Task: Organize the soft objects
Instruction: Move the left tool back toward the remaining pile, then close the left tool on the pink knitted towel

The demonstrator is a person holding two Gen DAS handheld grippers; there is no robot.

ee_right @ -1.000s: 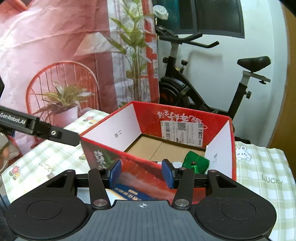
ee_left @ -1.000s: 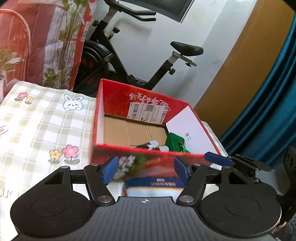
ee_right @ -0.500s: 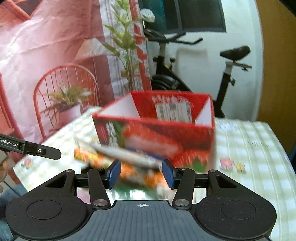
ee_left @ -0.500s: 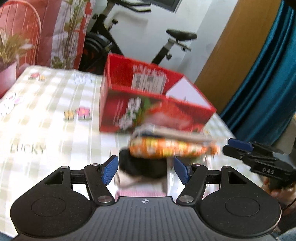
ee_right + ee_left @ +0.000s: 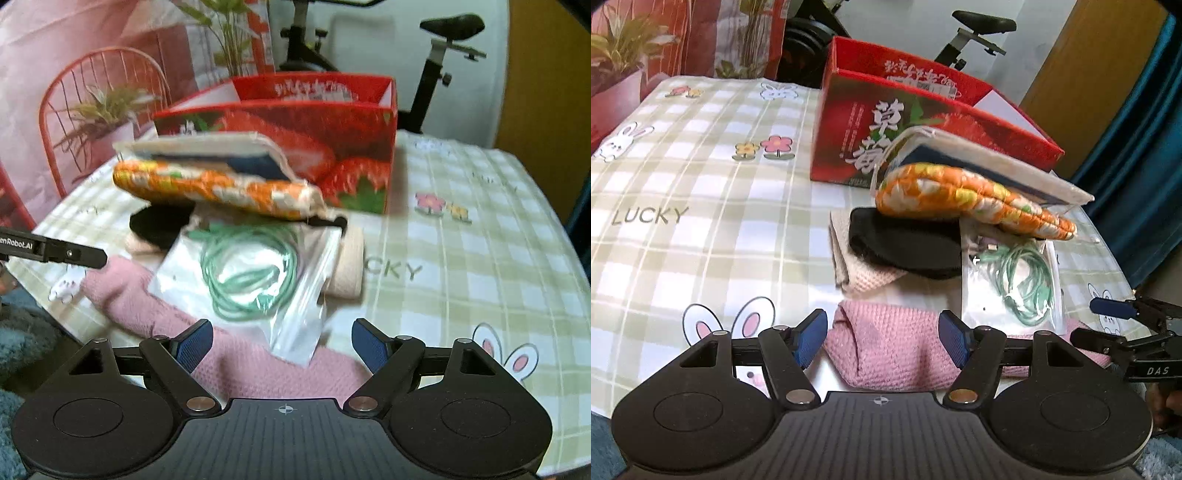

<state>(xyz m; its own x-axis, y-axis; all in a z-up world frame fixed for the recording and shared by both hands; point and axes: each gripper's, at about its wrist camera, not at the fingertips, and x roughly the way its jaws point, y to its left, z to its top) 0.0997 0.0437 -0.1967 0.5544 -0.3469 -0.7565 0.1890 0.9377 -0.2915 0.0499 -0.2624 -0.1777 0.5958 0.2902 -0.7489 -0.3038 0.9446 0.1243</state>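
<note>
Left gripper (image 5: 880, 334), right gripper (image 5: 282, 345) both wide, empty; pink knitted cloth (image 5: 890, 350) partly hidden under clear plastic bag (image 5: 255, 280); right view blurred.

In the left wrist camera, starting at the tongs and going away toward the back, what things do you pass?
Pink knitted cloth → black cloth → orange floral pouch → red strawberry box → exercise bike seat.

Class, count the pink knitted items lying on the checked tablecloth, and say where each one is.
2, perhaps more hidden in the pile. The bright pink knit lies nearest, in front of the open left tongs. The pale pink knit lies behind it, under the black cloth.
</note>
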